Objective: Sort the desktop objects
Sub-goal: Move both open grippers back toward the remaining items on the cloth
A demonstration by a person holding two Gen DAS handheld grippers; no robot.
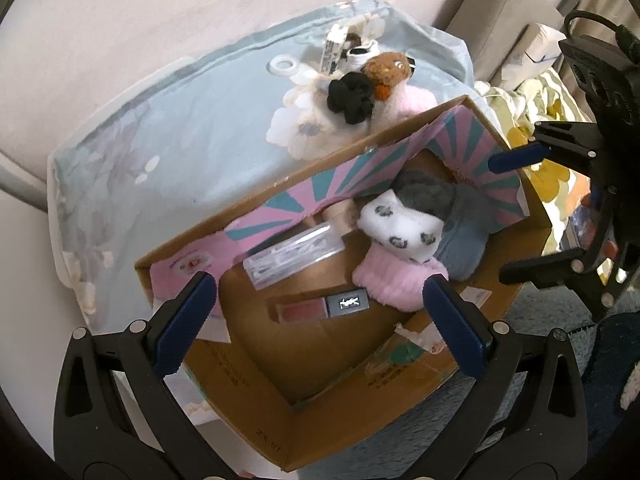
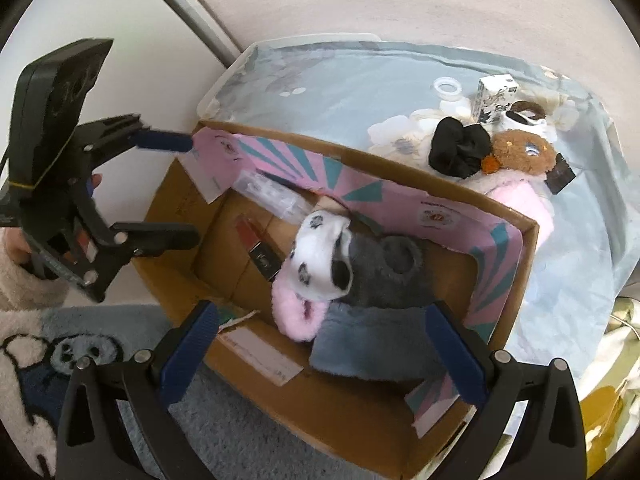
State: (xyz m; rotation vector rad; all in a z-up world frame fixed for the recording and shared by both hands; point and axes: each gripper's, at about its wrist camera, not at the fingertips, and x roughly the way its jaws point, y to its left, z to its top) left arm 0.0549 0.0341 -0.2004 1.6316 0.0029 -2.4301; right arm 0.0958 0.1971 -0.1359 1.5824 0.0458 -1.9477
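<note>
Two tools over the cardboard box (image 1: 256, 432): left tool (image 1: 320, 320) wide apart, holding nothing; right tool (image 2: 324, 344) likewise wide and bare. Inside the box, lipstick (image 1: 324, 305), clear case (image 1: 292, 255), spotted white sock (image 2: 320, 256), pink fluffy piece (image 2: 296, 316). Beyond it on the tabletop (image 1: 192, 132), black scrunchie (image 1: 351, 96) touching brown plush (image 1: 108, 68).

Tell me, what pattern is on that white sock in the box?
The white sock has dark leopard-like spots, clearest in the right wrist view.
</note>
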